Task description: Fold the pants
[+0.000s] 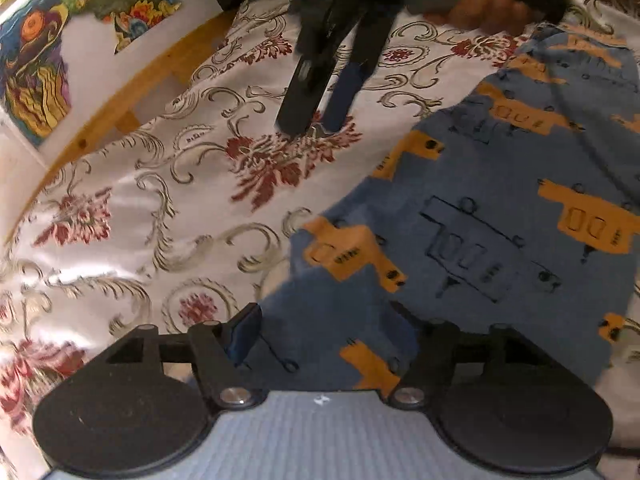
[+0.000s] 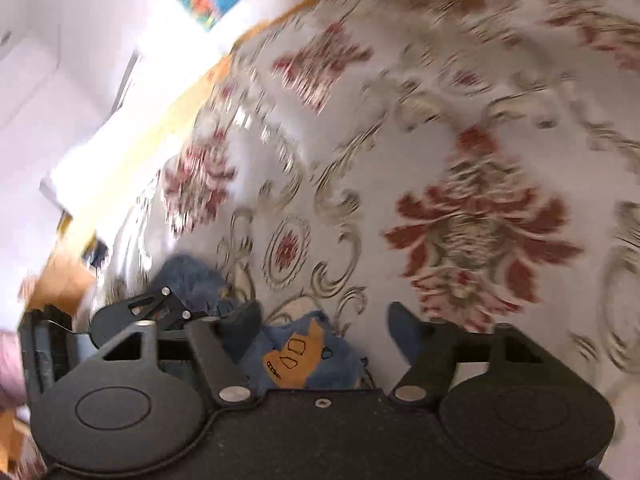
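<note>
Left wrist view shows the pants (image 1: 500, 208), blue with orange patches, spread flat on a floral bedspread (image 1: 132, 208), filling the right and lower middle of the picture. The left gripper (image 1: 324, 332) hangs just above the near edge of the cloth with its fingers wide apart and nothing between them. Farther up, the right gripper (image 1: 316, 124) points down at the bedspread, its tips near each other over a red flower, just beside the pants' far edge; a hand (image 1: 480, 8) holds its handle, blurred. A wooden frame (image 1: 132, 80) runs along the bedspread's left side, with a colourful picture (image 1: 36, 64) on the wall behind it. Right wrist view is smeared by motion: the right gripper (image 2: 324, 328) stands spread wide, gripping nothing, with a bunched fold of the pants (image 2: 296, 356) low between its fingers; whether they touch the cloth cannot be told.
</note>
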{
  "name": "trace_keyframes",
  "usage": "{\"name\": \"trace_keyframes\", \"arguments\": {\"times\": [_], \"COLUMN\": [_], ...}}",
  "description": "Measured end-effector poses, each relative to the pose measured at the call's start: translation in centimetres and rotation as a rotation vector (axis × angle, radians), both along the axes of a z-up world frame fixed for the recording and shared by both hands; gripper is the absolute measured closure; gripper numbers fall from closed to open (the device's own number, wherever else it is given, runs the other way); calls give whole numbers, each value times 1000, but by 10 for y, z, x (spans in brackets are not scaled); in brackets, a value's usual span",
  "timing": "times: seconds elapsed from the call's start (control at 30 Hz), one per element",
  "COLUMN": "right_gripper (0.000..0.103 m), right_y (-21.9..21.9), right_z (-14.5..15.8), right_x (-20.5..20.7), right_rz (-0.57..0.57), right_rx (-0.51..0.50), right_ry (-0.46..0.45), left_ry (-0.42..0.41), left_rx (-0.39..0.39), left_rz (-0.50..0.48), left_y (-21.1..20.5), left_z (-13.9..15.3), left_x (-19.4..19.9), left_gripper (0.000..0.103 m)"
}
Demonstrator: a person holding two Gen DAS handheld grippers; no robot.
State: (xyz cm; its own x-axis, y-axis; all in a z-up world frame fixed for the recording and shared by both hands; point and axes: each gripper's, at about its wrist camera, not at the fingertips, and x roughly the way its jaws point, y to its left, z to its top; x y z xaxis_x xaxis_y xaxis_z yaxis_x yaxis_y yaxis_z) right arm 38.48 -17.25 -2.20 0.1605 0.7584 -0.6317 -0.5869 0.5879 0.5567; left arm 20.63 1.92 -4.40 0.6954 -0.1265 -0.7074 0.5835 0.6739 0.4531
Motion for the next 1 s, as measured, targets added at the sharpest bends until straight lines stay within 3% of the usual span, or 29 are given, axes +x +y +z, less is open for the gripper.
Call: {"name": "trace_keyframes", "arguments": {"times": [0.1,0.23,0.47,0.53,0.73,0.9,0.97,1.0], "right_gripper": [53,61,76,98,100,98,86,69], "right_y": [28,57,64,65,60,76,72,68], "right_z": [-9,-18,-26,-27,-4,-30,-31,-25], "right_x": [-1,-9,-10,-10,-18,-12,-7,-8], "right_rz": [101,209,209,193,114,121,86,54], "right_rx": [-55,-128,-139,-155,-141,-245,-231,-225], "right_ry": [-22,-75,-69,-75,-245,-258,-231,-248], "left_ry": [-16,9,-1,2,0,17,20,24], "left_rx": [-13,-66,-74,-80,-91,-115,-125,-133], "left_rz": [4,31,24,27,51,114,140,157], "left_y": [5,13,13,13,18,28,35,40], "left_z": [-4,-1,-3,-3,-2,2,6,9], "left_x": [-9,-7,-7,-6,-8,-14,-20,-23], "left_gripper": [30,30,29,29,26,20,18,16]}}
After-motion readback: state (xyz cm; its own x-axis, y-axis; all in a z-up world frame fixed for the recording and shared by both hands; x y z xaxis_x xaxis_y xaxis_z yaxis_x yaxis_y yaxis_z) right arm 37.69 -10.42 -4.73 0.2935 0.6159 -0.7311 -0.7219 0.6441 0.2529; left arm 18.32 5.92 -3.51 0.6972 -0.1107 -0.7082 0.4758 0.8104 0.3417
